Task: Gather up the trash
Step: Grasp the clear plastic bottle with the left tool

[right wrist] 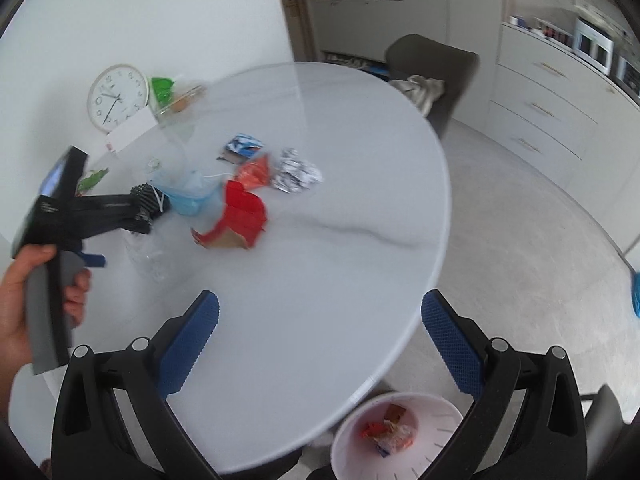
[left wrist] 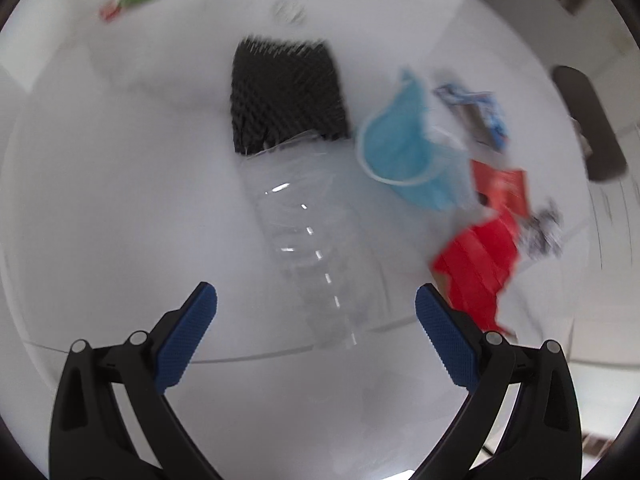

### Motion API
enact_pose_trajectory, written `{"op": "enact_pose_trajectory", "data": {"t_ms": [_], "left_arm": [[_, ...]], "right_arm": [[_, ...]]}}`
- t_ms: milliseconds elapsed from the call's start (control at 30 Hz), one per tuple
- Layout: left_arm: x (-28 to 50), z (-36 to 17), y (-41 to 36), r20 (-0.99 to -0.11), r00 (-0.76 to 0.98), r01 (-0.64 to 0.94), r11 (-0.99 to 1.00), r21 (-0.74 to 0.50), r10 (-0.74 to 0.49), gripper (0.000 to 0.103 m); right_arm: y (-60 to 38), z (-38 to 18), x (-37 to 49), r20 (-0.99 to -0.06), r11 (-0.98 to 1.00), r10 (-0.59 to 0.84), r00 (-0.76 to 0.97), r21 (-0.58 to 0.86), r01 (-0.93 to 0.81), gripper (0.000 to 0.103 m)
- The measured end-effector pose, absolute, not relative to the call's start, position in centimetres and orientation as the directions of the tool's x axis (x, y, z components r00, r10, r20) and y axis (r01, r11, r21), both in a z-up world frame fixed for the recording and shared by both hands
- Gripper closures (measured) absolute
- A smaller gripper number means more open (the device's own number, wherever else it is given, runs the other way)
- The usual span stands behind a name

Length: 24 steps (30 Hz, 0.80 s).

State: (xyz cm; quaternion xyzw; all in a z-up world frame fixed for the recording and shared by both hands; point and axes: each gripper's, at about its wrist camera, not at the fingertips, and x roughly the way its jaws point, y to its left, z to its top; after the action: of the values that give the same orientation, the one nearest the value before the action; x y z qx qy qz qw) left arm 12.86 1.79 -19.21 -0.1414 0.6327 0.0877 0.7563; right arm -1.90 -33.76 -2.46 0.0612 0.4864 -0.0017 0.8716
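Hovering my left gripper (left wrist: pixel 316 308), jaws spread wide | clear plastic bottle (left wrist: pixel 304 248) just ahead, long axis pointing away toward black foam (left wrist: pixel 286 92) | motion-blurred, cap end indistinct | right gripper (right wrist: pixel 320 320) spread too, empty.

Left wrist view smeared by motion blur, wrapper print (left wrist: pixel 478 114) unreadable; bin (right wrist: pixel 400 436) partly behind the table edge (right wrist: pixel 404 344); clock's (right wrist: pixel 118 96) bottom hidden by card (right wrist: pixel 130 134).
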Motion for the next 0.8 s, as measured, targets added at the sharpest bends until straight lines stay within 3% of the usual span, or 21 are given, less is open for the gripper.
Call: {"op": "enact_pose_trajectory", "data": {"t_ms": [233,367,467,800], "left_arm": [[15.4,-23.7,2.5,-0.992,0.092,-0.395,0.911,-0.117,-0.087,0.008],[15.6,-24.6,3.1,-0.990,0.099,-0.414,0.901,-0.131,-0.098,0.013],[15.6,-24.1,2.9,-0.988,0.134,-0.361,0.925,-0.120,-0.076,0.027],[14.5,-23.7,4.1,-0.983,0.132,-0.213,0.964,-0.157,-0.130,0.029]], "right_arm": [[-31.2,-4.7,3.6,-0.881,0.992,0.118,0.458,0.128,-0.011,0.002],[-29.3,-6.2,6.1,-0.893,0.976,0.175,0.414,0.103,-0.189,0.002],[-27.3,-7.2,7.9,-0.902,0.929,0.203,0.381,0.054,-0.365,0.002],[-23.9,-11.9,12.3,-0.948,0.721,0.228,0.221,0.012,-0.693,0.002]]}}
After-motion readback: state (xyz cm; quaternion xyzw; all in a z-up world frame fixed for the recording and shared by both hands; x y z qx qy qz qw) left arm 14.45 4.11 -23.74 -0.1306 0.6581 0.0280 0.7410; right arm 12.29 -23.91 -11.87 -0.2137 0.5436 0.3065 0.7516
